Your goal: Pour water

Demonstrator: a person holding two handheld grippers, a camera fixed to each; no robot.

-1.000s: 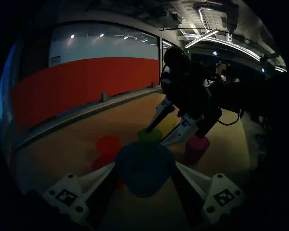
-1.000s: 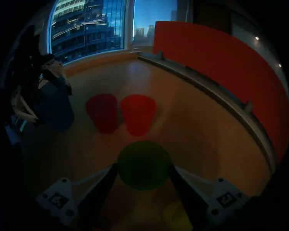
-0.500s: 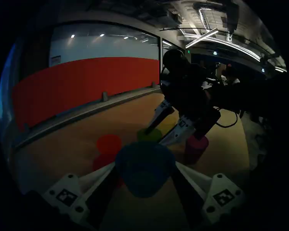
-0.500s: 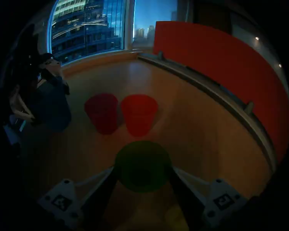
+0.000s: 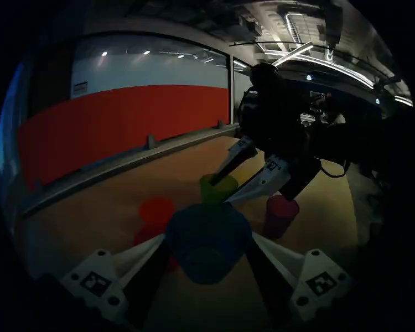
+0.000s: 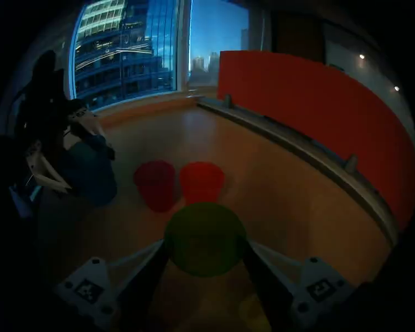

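Seemingly poised to pour, the left gripper (image 5: 208,239) clasps a blue cup (image 5: 207,252) at six o'clock, the right gripper (image 6: 205,243) a green cup (image 6: 205,232), both upright, probably against spills; a red cup (image 6: 201,180) stands on the counter (image 6: 296,210) at twelve.

My right gripper (image 6: 205,250) pinches a green cup (image 6: 205,235), with a dark red cup (image 6: 156,185) and a red cup (image 6: 201,181) just ahead.
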